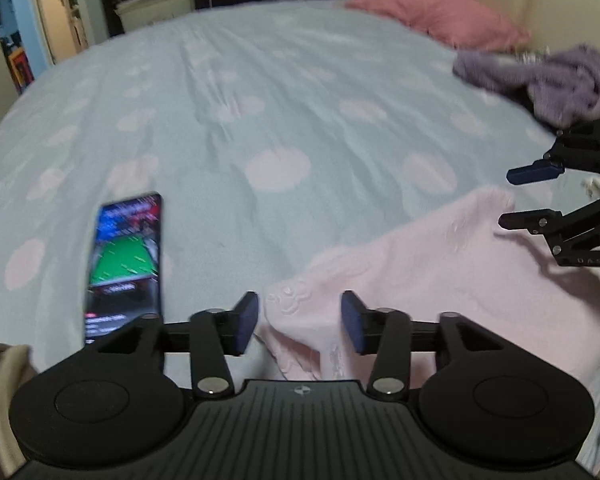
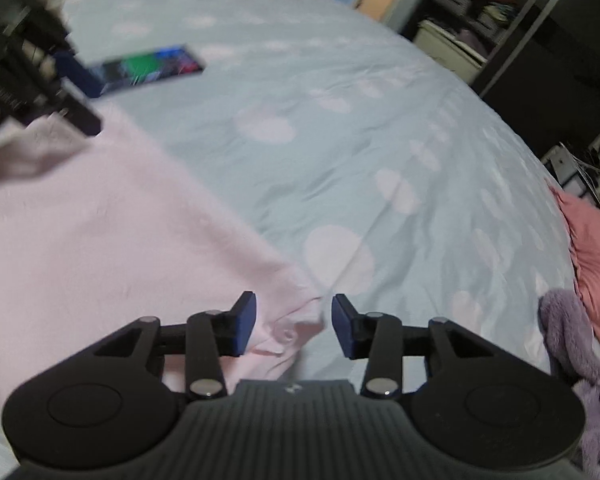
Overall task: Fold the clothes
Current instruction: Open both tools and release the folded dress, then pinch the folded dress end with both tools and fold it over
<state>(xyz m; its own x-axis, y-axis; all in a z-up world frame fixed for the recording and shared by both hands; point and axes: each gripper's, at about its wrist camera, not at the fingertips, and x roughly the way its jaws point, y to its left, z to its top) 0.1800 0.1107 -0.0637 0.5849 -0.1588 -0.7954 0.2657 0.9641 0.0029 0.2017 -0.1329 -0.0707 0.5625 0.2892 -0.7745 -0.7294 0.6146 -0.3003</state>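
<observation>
Our left gripper (image 1: pixel 299 322) and right gripper (image 2: pixel 294 326) both hang with jaws apart (2 empty grips) above corners of the pink garment (image 1: pixel 440 280), lying on the bedspread (image 1: pixel 280 100). Left of our left gripper lies a lit phone (image 1: pixel 126 260); beyond the right, purple clothes (image 2: pixel 572 344) and a pink pillow (image 2: pixel 596 260).

Two garments (image 1: pixel 440 280) (image 1: pixel 560 76), one phone (image 1: pixel 126 260), one pillow (image 1: pixel 440 14), two grippers (image 1: pixel 300 322) (image 2: pixel 294 326).

Pale pink fleece garment (image 1: pixel 440 280) lies flat-ish, crumpled on bed.
</observation>
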